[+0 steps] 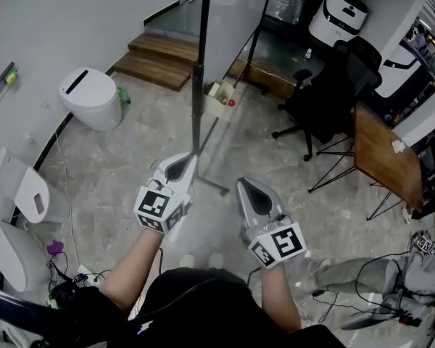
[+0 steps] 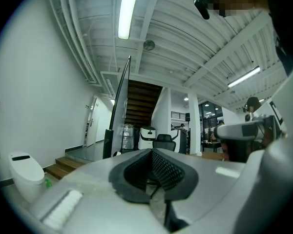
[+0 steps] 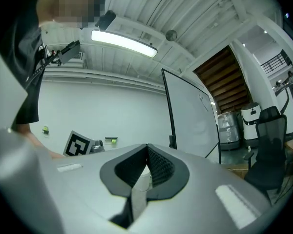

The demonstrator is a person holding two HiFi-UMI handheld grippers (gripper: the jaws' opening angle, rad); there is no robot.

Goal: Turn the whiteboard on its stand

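Observation:
The whiteboard (image 1: pixel 232 20) stands on its wheeled stand and is seen from above, nearly edge-on, with its black frame edge (image 1: pixel 201 64) running down to a grey foot bar (image 1: pixel 212 185) on the floor. My left gripper (image 1: pixel 193 157) is shut and empty, its tip close beside the lower end of that edge. My right gripper (image 1: pixel 240 183) hovers to the right of the foot bar, jaws together with nothing between them. The left gripper view has the board's edge (image 2: pixel 121 106) ahead of the gripper (image 2: pixel 151 151). In the right gripper view the white face (image 3: pixel 193 116) rises beyond the gripper (image 3: pixel 147 146).
Two white toilets (image 1: pixel 90 96) (image 1: pixel 29 194) stand along the left wall. Wooden steps (image 1: pixel 159 56) lie behind the board, with a small white box (image 1: pixel 219 96) by its base. A black office chair (image 1: pixel 326 100) and a wooden table (image 1: pixel 384 154) stand at the right. Cables (image 1: pixel 362 296) trail over the floor.

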